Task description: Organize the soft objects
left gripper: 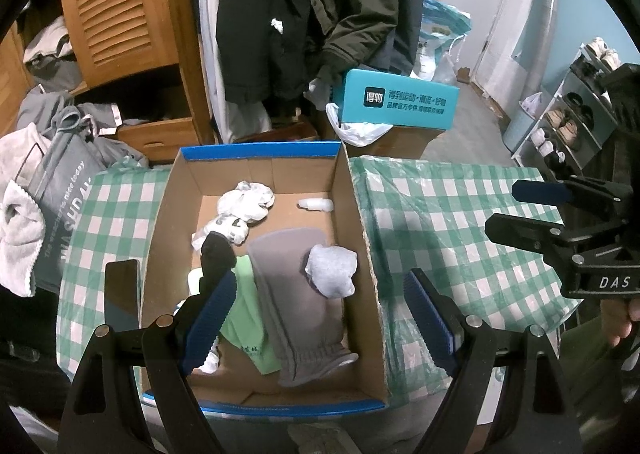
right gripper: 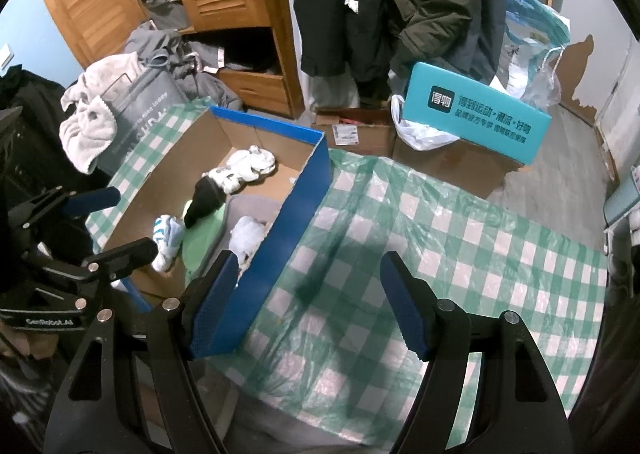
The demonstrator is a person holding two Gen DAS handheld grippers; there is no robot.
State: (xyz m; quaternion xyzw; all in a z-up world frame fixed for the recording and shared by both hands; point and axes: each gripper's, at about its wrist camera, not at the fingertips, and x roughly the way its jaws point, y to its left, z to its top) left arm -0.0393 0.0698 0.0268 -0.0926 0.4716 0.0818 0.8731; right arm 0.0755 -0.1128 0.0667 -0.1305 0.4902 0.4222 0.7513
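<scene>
1. Hovering with my left gripper point(left gripper: 320, 318) over the cardboard box point(left gripper: 362, 213), I am spreading its jaws wide and gripping nothing; the box's contents are showing between my blue pads, which are touching none of them.
2. Holding my right gripper point(right gripper: 308, 306) above the bare checked tablecloth point(right gripper: 460, 254), just beside the box's blue wall, I am keeping those jaws released too, with nothing between them.
3. Looking into the box, I am seeing the soft things gathered there: a grey garment point(left gripper: 296, 302) lying flat, a pale balled sock point(left gripper: 332, 270) resting on it, a green cloth point(left gripper: 244, 310) beside it under my left pad, a black sock point(left gripper: 216, 250) further in, and white socks point(left gripper: 246, 201) bunched towards the far wall.
4. Judging from this, I am sitting between placements, and the cloth around the box is showing no loose item to fetch.
5. Planning the next move, I am thinking of reaching for the towel point(right gripper: 90, 121) draped on the grey bag point(right gripper: 148, 101) beyond the table's far left edge, or else tidying what is lying in the box; either needs the jaws closing on limp fabric.
</scene>
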